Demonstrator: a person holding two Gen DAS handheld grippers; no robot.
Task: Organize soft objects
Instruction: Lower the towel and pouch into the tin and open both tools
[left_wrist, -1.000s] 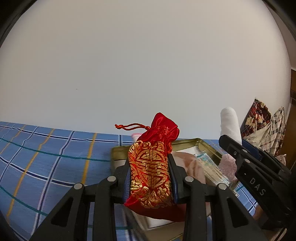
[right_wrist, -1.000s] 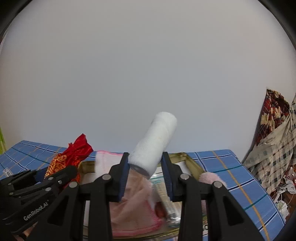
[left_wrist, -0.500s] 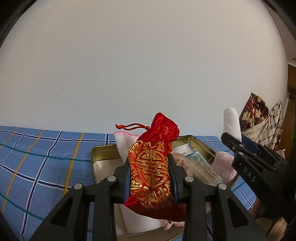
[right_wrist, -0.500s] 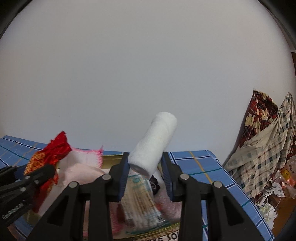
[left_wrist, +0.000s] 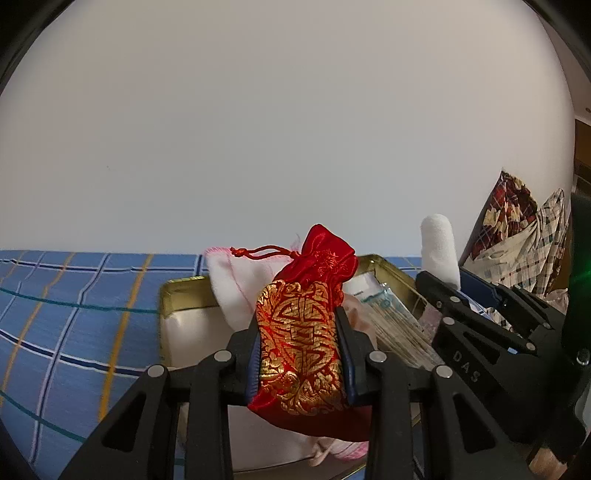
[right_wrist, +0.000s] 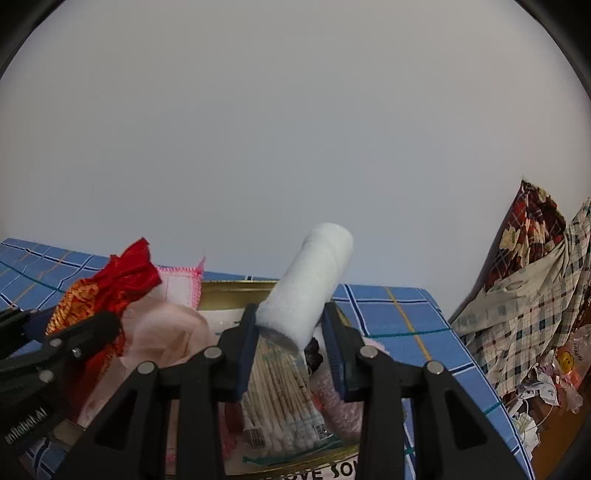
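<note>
Two grips — red pouch (left_wrist: 301, 332), white roll (right_wrist: 306, 284) — above crowded tin (left_wrist: 184, 295).

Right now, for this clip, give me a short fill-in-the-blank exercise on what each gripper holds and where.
1. The left gripper is shut on a red and gold ____.
2. The right gripper clamps a white ____ roll.
3. Both hang over a gold ____ holding a cotton swab pack.
Missing: drawstring pouch; gauze; tin
</note>
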